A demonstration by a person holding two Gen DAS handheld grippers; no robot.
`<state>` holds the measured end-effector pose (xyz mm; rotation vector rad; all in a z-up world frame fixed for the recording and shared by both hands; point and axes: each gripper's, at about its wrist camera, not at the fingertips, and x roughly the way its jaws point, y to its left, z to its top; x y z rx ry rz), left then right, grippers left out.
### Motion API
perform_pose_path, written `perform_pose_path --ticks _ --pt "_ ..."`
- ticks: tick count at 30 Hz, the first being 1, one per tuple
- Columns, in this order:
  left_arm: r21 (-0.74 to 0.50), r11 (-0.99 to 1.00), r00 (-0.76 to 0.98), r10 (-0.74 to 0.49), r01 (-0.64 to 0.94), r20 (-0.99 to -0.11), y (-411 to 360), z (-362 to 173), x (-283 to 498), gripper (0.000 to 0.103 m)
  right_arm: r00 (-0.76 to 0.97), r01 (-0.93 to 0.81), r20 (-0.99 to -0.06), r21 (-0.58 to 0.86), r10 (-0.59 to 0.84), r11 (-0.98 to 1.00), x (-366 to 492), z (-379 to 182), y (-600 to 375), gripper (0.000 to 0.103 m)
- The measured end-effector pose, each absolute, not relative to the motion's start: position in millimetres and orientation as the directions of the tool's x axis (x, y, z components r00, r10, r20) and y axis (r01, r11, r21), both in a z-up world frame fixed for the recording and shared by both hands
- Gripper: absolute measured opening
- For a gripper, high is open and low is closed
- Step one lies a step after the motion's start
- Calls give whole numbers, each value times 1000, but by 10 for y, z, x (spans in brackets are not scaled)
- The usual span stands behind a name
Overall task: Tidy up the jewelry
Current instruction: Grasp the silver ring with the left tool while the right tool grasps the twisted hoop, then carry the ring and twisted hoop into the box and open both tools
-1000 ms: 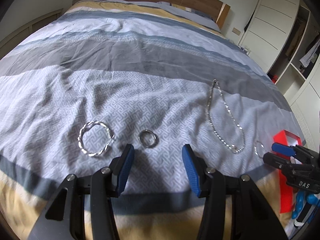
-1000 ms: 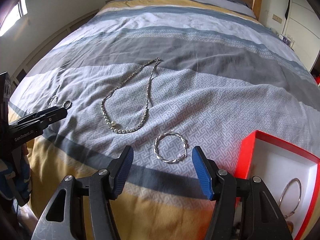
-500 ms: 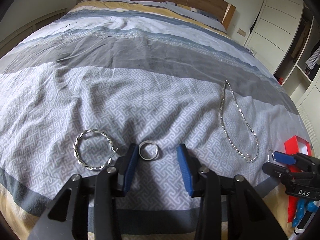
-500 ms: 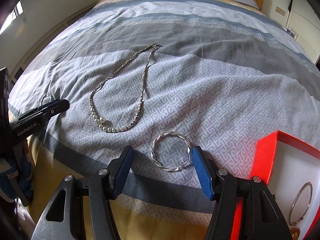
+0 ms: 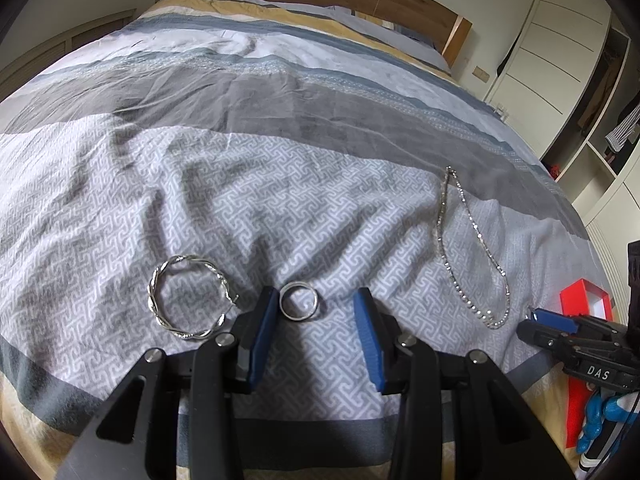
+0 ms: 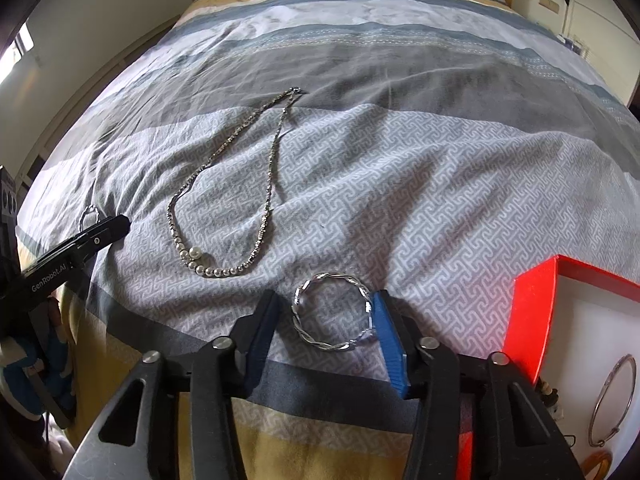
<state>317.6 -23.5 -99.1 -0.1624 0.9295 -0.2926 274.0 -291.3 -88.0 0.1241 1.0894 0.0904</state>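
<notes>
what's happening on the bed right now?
A person with two handheld grippers is gathering jewelry off the bedspread. The left gripper sits open around a small ring; the right gripper is open around a twisted bracelet. A necklace lies untouched; the red box holds a bangle.

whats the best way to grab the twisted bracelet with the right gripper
Pinch across the twisted bracelet from above, one finger outside each side of the hoop. It lies flat on the bedspread, and the open right gripper already straddles it, right finger touching its rim.
</notes>
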Motion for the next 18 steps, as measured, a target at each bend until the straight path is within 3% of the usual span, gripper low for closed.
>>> perform_pose_path --ticks 5,10,18 --pt "-254 950 569 -313 183 -760 -252 -980 3157 36 466 -5 -875 147 132 989 2706 -877 -2921 41" --pt "-247 951 577 -310 187 -756 -268 -964 3126 19 481 4 -867 148 128 989 2654 -850 -2913 40" --pt "-215 957 592 -291 197 -751 -313 -912 3075 19 499 -6 -855 162 143 987 2575 -811 -2894 40"
